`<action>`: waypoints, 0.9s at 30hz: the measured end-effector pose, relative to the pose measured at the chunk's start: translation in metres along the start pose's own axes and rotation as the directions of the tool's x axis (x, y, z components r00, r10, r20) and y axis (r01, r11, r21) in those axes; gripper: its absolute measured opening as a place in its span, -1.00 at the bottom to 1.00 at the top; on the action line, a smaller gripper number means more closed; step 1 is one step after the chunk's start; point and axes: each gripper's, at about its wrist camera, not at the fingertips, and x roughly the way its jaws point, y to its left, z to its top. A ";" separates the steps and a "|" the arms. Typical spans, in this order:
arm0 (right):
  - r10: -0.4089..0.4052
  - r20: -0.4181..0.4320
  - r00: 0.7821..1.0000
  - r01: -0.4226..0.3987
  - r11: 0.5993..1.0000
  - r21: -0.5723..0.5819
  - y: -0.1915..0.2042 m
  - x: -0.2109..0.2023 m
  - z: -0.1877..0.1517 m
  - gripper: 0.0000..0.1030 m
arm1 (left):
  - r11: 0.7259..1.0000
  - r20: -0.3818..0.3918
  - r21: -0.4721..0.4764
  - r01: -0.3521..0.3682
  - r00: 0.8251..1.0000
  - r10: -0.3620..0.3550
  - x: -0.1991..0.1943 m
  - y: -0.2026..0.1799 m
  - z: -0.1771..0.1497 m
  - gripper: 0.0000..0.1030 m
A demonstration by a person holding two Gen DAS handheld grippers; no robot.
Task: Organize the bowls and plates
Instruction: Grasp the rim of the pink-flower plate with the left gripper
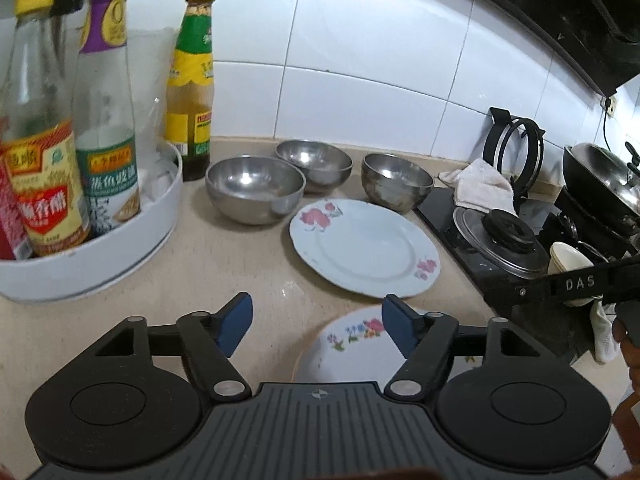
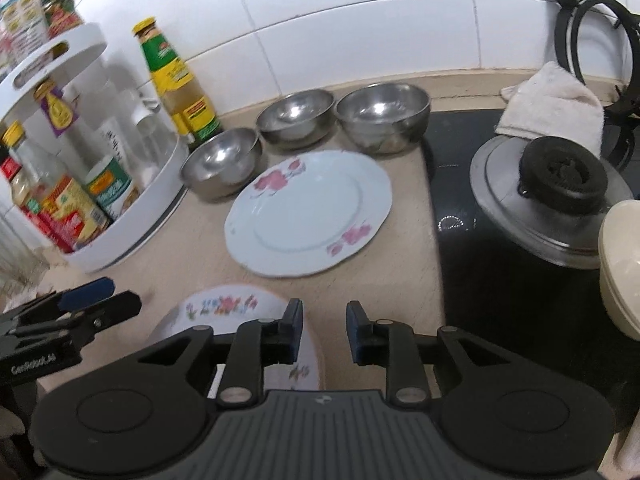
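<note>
A large white plate point(image 1: 362, 254) point(image 2: 304, 220) with pink flowers lies flat on the beige counter. Behind it stand three empty steel bowls point(image 1: 254, 190) point(image 1: 314, 162) point(image 1: 396, 182), also in the right wrist view point(image 2: 220, 164) point(image 2: 296, 118) point(image 2: 382, 116). A smaller floral plate point(image 1: 352, 338) point(image 2: 224, 306) lies nearest me. My left gripper point(image 1: 318, 322) hovers over its far rim, jaws wide open, pads clear of it. My right gripper point(image 2: 326, 330) stands over that plate's right edge with a narrow gap and nothing pinched.
A white two-tier turntable point(image 1: 100, 248) point(image 2: 132, 216) full of sauce bottles stands at the left, with a green-labelled bottle point(image 1: 190, 92) beside it. To the right are a black gas hob point(image 2: 480, 240), its burner point(image 2: 560, 176), a white cloth point(image 2: 556, 104), a wok point(image 1: 600, 172) and a cream bowl point(image 2: 620, 272).
</note>
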 end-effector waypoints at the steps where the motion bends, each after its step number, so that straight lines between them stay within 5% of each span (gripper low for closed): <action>1: -0.002 0.008 1.000 0.001 1.000 0.006 -0.002 0.000 0.003 -0.52 | 1.000 0.001 0.006 -0.001 1.000 0.001 0.002 -0.001 0.003 0.56; 10: -0.032 0.034 0.999 0.032 0.999 0.013 -0.013 0.028 0.037 -0.30 | 1.000 -0.027 0.006 0.012 1.000 -0.012 0.041 -0.003 0.029 0.65; 27: -0.047 -0.026 0.999 0.049 0.995 0.087 -0.038 0.089 0.072 -0.29 | 0.999 -0.146 0.041 0.022 0.989 -0.016 0.132 -0.001 0.057 0.76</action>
